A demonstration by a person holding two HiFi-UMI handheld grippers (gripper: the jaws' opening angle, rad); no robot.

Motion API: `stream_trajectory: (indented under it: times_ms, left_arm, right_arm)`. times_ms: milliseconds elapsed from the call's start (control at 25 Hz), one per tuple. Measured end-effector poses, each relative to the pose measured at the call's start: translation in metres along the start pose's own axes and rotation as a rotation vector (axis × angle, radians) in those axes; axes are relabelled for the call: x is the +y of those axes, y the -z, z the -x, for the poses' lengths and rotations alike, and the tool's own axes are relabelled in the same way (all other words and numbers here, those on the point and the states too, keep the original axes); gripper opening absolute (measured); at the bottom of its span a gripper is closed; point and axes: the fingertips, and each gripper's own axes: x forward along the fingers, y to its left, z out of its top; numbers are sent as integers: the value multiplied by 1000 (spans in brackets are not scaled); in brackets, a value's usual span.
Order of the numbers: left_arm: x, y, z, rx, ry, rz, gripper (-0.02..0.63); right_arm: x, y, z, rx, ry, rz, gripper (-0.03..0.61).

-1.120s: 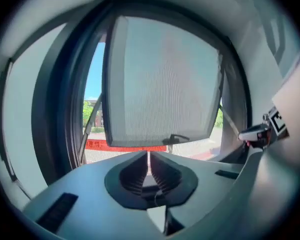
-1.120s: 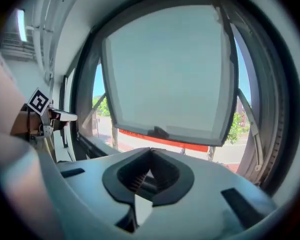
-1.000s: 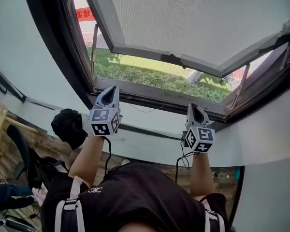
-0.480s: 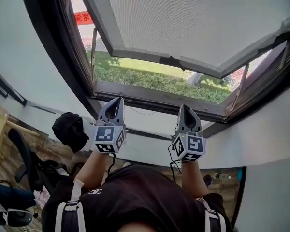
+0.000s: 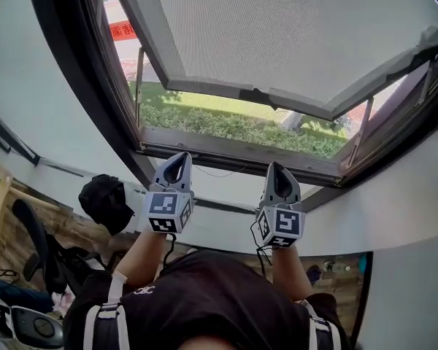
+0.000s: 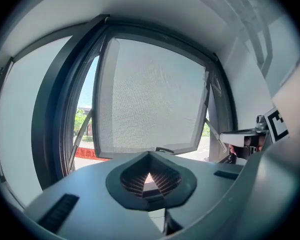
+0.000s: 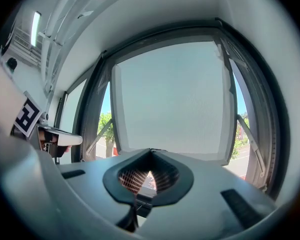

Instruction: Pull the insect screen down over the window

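Observation:
The insect screen [image 5: 292, 35] is a grey mesh in a pale frame that covers the upper part of the window. Its bottom bar [image 5: 226, 91] carries a small dark handle [image 5: 259, 93], and an open gap lies beneath it. My left gripper [image 5: 180, 157] and right gripper [image 5: 277, 168] point up at the dark sill [image 5: 226, 152], side by side and below the bar. Both are shut with nothing between the jaws. In the left gripper view the screen [image 6: 150, 94] fills the middle above the jaws, as the screen [image 7: 172, 99] does in the right gripper view.
A black bag [image 5: 106, 199] sits on the ledge to the left of my left gripper. Metal stays [image 5: 359, 133] hold an outward-opened sash at the right. A hedge [image 5: 233, 126] shows through the gap. A chair and clutter [image 5: 36, 246] are on the floor at lower left.
The two grippers have drawn closer together: the left one moved right, the right one moved left. Both stay shut and below the sill. The screen's bar has not moved.

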Motion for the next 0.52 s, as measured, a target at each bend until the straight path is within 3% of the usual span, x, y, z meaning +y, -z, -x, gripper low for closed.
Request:
stream_trajectory:
  times_ms: [520]
  left_arm:
    - [-5,7,-4,25,13,-11,5]
  right_arm:
    - [4,5,-6,10,-8,-4,5]
